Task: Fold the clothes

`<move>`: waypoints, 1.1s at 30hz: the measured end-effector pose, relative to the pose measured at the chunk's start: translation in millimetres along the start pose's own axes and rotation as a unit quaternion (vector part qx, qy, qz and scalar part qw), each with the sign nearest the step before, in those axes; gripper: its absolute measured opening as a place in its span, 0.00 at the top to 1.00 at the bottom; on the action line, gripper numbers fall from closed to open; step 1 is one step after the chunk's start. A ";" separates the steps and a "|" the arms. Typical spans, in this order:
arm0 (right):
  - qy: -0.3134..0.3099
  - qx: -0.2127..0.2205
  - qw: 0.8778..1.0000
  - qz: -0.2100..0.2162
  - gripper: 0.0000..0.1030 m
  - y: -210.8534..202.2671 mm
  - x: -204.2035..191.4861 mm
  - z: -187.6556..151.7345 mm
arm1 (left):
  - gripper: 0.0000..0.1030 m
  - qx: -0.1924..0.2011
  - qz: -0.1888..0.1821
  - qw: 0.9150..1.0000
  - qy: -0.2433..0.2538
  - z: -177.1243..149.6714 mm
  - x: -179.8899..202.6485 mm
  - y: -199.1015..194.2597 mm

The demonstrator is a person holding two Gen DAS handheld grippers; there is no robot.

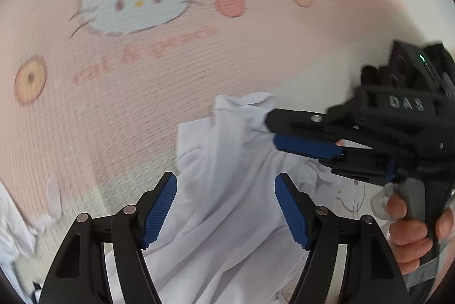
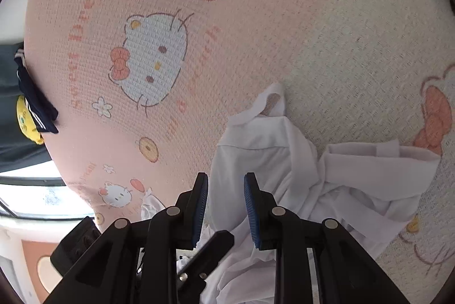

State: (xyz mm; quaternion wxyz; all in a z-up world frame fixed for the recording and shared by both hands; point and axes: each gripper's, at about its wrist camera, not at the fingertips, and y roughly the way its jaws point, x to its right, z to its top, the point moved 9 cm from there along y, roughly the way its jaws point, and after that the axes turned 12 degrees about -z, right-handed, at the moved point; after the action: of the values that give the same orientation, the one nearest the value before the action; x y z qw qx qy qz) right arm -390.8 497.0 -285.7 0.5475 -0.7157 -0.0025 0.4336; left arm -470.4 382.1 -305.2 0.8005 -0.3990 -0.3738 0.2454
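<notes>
A crumpled white shirt (image 1: 224, 178) lies on a pink cartoon-cat mat (image 1: 119, 82). My left gripper (image 1: 226, 207) is open, its blue pads (image 1: 159, 213) spread over the shirt's body. The right gripper (image 1: 270, 130) reaches in from the right at the shirt's collar edge; whether cloth sits between its fingers I cannot tell there. In the right wrist view the shirt (image 2: 273, 161) lies bunched with collar and a sleeve showing, and my right gripper (image 2: 226, 207) is open above it with a gap between the pads (image 2: 253, 213).
The mat (image 2: 256, 19) turns from pink to cream toward the right. Dark folded clothing with white stripes (image 2: 37, 104) and a yellow item lie at its left edge. More white cloth (image 1: 11, 230) lies at the left wrist view's lower left.
</notes>
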 end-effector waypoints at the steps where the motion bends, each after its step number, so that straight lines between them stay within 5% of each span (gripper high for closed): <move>1: 0.005 0.001 1.000 -0.001 0.76 -1.3 2.7 0.7 | 0.32 -0.001 0.005 1.000 0.013 -5.8 6.7 3.6; 5: 0.022 0.003 1.000 -0.003 0.76 -6.8 13.5 3.5 | 0.32 -0.010 0.021 0.998 0.053 -17.4 28.3 21.9; 12: 0.036 0.015 0.999 -0.009 0.76 -23.7 31.9 7.6 | 0.32 -0.007 0.031 0.997 0.072 -42.1 32.6 -9.9; 16: 0.028 -0.003 0.999 -0.018 0.75 -20.3 33.7 3.9 | 0.32 -0.011 0.065 0.997 0.050 -35.7 4.7 -4.8; 18: 0.026 -0.008 1.000 -0.013 0.73 -17.4 29.8 4.4 | 0.32 -0.006 0.050 0.998 0.024 -31.6 -7.6 -6.3; 20: 0.013 -0.008 1.000 -0.021 0.40 -14.2 22.5 6.4 | 0.32 0.005 0.035 0.999 0.000 -27.7 -16.5 -9.3; 21: 0.006 -0.007 1.000 -0.026 0.34 -12.7 19.1 7.2 | 0.32 0.009 0.029 1.000 -0.007 -26.1 -19.9 -10.2; 23: -0.007 -0.004 1.000 -0.026 0.34 -8.5 7.7 9.0 | 0.41 0.015 0.021 1.000 -0.002 -23.9 -21.8 -11.1; 24: -0.008 -0.012 1.000 -0.020 0.34 -3.5 2.2 8.1 | 0.62 0.013 0.019 1.000 0.005 -23.7 -21.6 -9.9; 25: -0.009 -0.019 1.000 -0.014 0.34 1.5 -3.4 7.2 | 0.71 0.007 0.017 1.000 0.008 -24.4 -21.7 -7.4; 33: -0.026 -0.056 0.998 -0.035 0.34 31.6 -18.2 0.0 | 0.91 0.005 -0.041 0.999 0.018 -31.0 -11.6 -7.7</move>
State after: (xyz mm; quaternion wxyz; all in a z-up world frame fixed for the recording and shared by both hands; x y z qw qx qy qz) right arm -417.1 475.6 -299.3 0.5215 -0.7331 -0.0655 0.4316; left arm -452.0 355.7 -316.0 0.8185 -0.3841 -0.3739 0.2067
